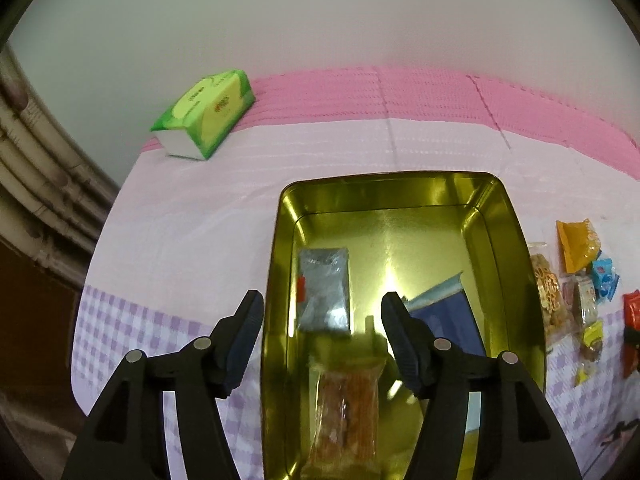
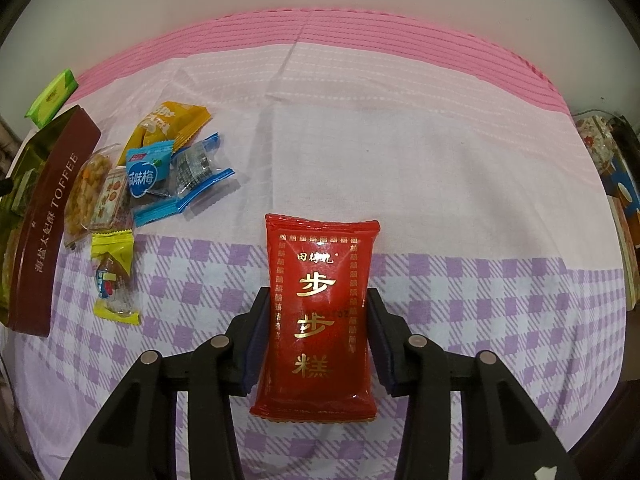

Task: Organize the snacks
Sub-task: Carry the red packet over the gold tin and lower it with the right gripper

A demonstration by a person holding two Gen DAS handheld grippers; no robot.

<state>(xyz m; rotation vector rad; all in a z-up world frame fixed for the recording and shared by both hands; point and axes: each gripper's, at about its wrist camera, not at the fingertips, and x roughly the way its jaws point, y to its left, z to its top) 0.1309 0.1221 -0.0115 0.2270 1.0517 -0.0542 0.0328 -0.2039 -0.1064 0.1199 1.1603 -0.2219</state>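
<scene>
Two snacks lie blurred in the gold tin (image 1: 516,240) beneath spread left fingers (image 1: 248,320); right fingers (image 2: 260,320) apparently pinch the red packet (image 2: 320,312).

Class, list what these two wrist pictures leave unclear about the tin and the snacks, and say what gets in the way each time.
- Left wrist view: the near end of the gold tin is cut off by the bottom edge.
- Left wrist view: the blue packet is partly behind one of the fingers.
- Left wrist view: the silver packet has blurred print.
- Right wrist view: what the tin holds is hidden by its brown wall.
</scene>
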